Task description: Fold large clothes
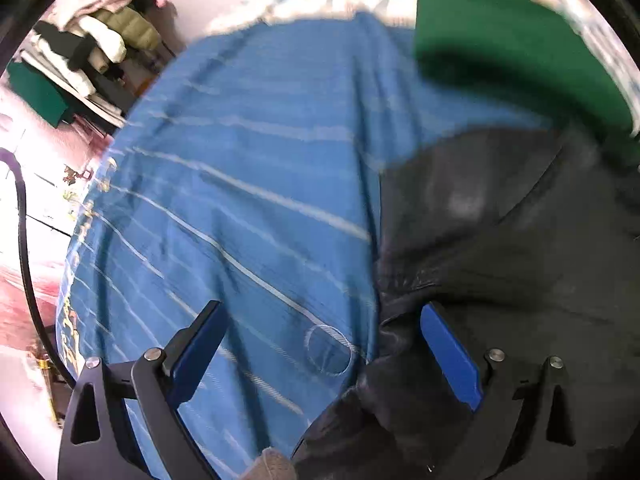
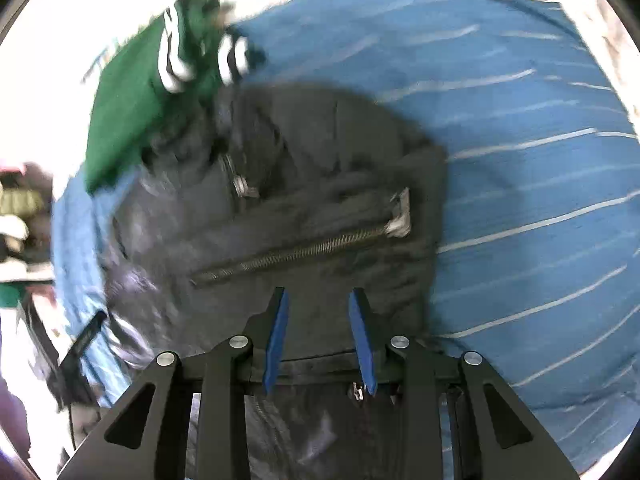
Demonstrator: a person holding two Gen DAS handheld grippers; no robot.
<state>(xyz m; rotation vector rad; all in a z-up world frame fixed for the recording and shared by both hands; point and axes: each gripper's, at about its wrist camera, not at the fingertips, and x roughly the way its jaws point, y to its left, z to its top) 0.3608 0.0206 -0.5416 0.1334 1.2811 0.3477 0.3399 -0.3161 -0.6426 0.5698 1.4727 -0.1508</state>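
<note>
A black leather jacket (image 2: 320, 168) with a metal zip (image 2: 296, 254) lies crumpled on a blue striped bed sheet (image 2: 540, 168). My right gripper (image 2: 319, 292) hangs just above the jacket's near part. Its blue pads (image 2: 276, 336) stand a narrow gap apart, with nothing pinched between them. In the left wrist view the jacket (image 1: 512, 248) fills the right side. My left gripper (image 1: 322, 306) is open wide over the jacket's left edge. Its right finger (image 1: 448, 356) is beside a fold of the leather and its left finger (image 1: 200, 348) is over bare sheet (image 1: 240, 184).
A green garment (image 2: 124, 112) with white-striped cuffs lies at the jacket's far side, also seen as a green garment (image 1: 512, 36) in the left view. A rack with piled clothes (image 1: 92, 40) stands beyond the bed's left edge. A black cable (image 1: 24, 240) hangs there.
</note>
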